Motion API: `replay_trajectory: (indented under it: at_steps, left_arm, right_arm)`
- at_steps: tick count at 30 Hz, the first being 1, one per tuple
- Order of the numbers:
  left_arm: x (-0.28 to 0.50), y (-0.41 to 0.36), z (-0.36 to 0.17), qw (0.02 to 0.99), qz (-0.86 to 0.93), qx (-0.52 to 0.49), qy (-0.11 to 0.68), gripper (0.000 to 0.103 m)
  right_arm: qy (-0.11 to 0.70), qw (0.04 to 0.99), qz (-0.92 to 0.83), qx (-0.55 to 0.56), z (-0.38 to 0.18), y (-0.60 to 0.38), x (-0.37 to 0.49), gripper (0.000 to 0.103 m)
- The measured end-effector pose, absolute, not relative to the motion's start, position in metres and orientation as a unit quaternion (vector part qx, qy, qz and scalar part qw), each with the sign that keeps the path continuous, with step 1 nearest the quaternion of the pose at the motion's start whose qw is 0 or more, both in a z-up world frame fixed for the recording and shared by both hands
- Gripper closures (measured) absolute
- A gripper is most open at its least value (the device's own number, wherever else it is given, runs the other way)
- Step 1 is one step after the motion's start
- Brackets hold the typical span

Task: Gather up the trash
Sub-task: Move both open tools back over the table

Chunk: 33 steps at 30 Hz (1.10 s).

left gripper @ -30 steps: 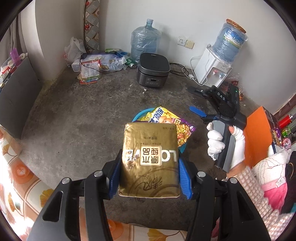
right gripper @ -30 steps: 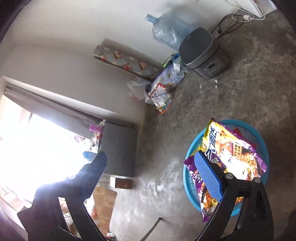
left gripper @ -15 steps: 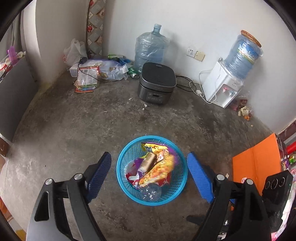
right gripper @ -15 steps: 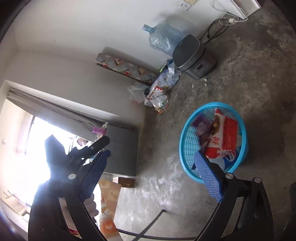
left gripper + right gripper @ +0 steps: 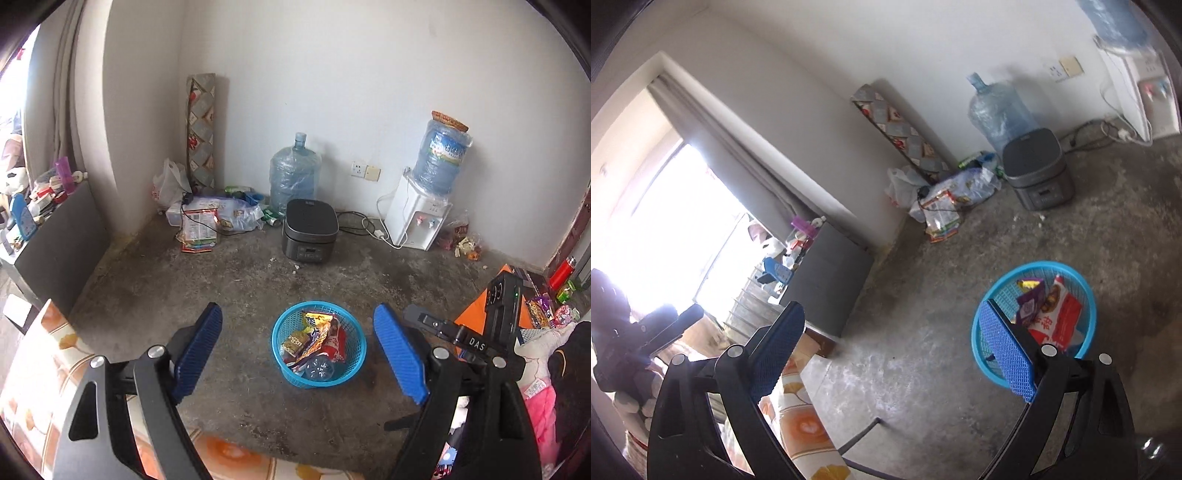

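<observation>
Left gripper (image 5: 297,349), fingers just spread and empty, is hanging over the blue basket (image 5: 354,363) now holding the gold packet (image 5: 293,341); right gripper (image 5: 892,349) likewise spread.

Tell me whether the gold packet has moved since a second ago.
Yes. It left the left gripper, whose jaws have just been opening, and now lies in the blue basket on the floor.

The left gripper (image 5: 301,350) points steeply downward with its blue pads (image 5: 400,354) spread wide after just opening, nothing between them, while the right gripper (image 5: 894,354), just beside its right finger in the left wrist view, also stands wide and empty, rolled sideways.
</observation>
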<state>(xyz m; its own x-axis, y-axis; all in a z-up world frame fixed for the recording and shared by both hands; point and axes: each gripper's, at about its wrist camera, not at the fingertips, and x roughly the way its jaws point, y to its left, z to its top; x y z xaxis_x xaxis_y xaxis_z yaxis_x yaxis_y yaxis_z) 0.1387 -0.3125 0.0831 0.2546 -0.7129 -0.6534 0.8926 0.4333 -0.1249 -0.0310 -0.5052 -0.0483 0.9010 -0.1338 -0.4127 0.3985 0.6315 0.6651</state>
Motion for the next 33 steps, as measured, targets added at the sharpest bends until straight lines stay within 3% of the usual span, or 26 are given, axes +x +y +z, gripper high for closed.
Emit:
replay_trajectory:
  at_steps: [5, 10, 16, 26, 33]
  left_arm:
    - [0.119, -0.217, 0.112, 0.839, -0.437, 0.098, 0.308, 0.006]
    - [0.093, -0.125, 0.107, 0.903, -0.282, 0.047, 0.32, 0.006]
    - [0.04, -0.047, 0.056, 0.937, -0.091, 0.025, 0.336, 0.006]
    - [0.005, -0.006, -0.003, 0.916, -0.022, 0.006, 0.4, 0.006]
    - [-0.001, -0.028, -0.012, 0.909, -0.05, 0.032, 0.413, 0.006]
  right_arm:
    - [0.161, 0.936, -0.119, 0.289, 0.009, -0.439, -0.018, 0.012]
    - [0.165, 0.966, -0.068, 0.188, 0.044, -0.358, -0.011, 0.01]
    - [0.204, 0.976, -0.019, 0.076, 0.048, -0.27, -0.013, 0.008]
    - [0.324, 0.942, -0.033, -0.077, -0.006, -0.21, -0.04, 0.008]
    - [0.357, 0.928, -0.085, -0.063, -0.016, -0.215, -0.05, 0.008]
